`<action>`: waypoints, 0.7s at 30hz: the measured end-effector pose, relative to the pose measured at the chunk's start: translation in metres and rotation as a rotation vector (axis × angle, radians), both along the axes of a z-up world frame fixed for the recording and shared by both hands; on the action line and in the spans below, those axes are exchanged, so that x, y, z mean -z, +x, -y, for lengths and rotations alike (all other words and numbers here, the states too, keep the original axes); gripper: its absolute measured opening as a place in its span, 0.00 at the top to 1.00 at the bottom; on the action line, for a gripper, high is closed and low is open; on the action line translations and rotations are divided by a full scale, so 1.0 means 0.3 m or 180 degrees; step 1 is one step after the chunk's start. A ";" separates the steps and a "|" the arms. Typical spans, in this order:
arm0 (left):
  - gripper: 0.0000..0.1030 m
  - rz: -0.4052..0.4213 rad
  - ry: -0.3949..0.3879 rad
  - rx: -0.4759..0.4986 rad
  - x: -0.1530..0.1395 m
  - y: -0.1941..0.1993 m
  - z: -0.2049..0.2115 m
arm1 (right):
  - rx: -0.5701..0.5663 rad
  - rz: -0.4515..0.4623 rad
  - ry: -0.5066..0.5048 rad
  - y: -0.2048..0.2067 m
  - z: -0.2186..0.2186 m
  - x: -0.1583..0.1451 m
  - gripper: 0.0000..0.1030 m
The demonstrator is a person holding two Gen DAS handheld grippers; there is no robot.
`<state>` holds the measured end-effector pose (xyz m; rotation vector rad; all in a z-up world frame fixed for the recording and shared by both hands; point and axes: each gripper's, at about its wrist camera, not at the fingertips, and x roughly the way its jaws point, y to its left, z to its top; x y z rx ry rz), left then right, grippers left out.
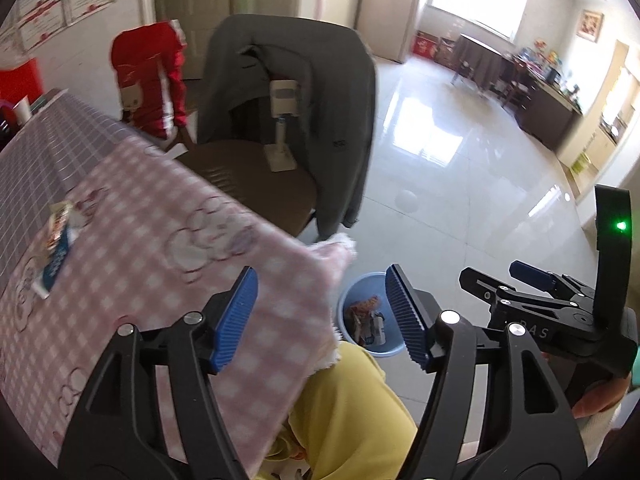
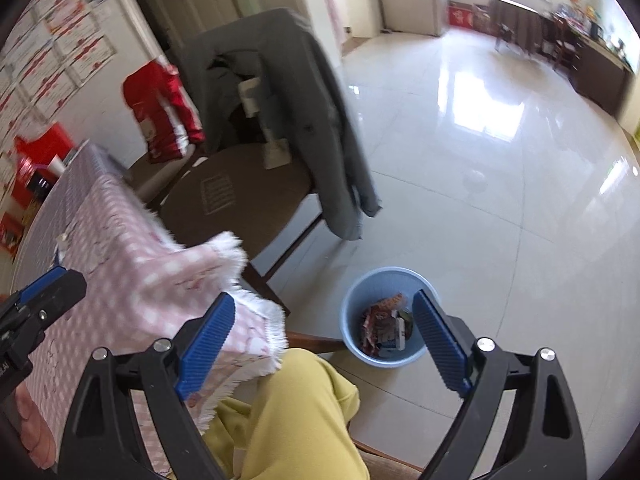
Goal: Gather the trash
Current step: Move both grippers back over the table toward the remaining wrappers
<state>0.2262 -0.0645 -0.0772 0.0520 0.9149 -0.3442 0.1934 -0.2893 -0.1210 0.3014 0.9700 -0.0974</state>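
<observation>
A blue trash bin (image 2: 382, 318) stands on the tiled floor by the table corner, with several wrappers inside; it also shows in the left wrist view (image 1: 366, 316). My left gripper (image 1: 320, 316) is open and empty above the table corner. My right gripper (image 2: 324, 340) is open and empty above my knee and the bin; it also shows in the left wrist view (image 1: 504, 280). A blue and white wrapper (image 1: 58, 250) lies on the pink checked tablecloth (image 1: 140, 240) at the left.
A wooden chair (image 2: 236, 200) with a grey coat (image 2: 316, 120) on its back stands beyond the table corner, a white object on its seat. A second chair holds a red jacket (image 1: 154, 76). My yellow-trousered leg (image 2: 304, 420) is below the grippers. Shiny floor stretches right.
</observation>
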 end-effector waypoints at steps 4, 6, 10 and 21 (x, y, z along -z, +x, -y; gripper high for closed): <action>0.35 0.0029 -0.0005 -0.0228 -0.021 -0.007 -0.111 | -0.0210 0.0040 -0.0010 0.040 -0.105 -0.029 0.14; 0.34 0.0047 -0.0010 -0.0367 -0.034 -0.015 -0.178 | -0.0359 0.0069 -0.0011 0.065 -0.176 -0.046 0.14; 0.32 0.0089 -0.0012 -0.0610 -0.052 -0.032 -0.301 | -0.0649 0.0116 -0.0028 0.111 -0.325 -0.077 0.13; 0.32 0.0058 0.0002 -0.1440 -0.055 -0.109 -0.711 | -0.1442 0.0034 -0.0037 0.232 -0.804 -0.097 0.13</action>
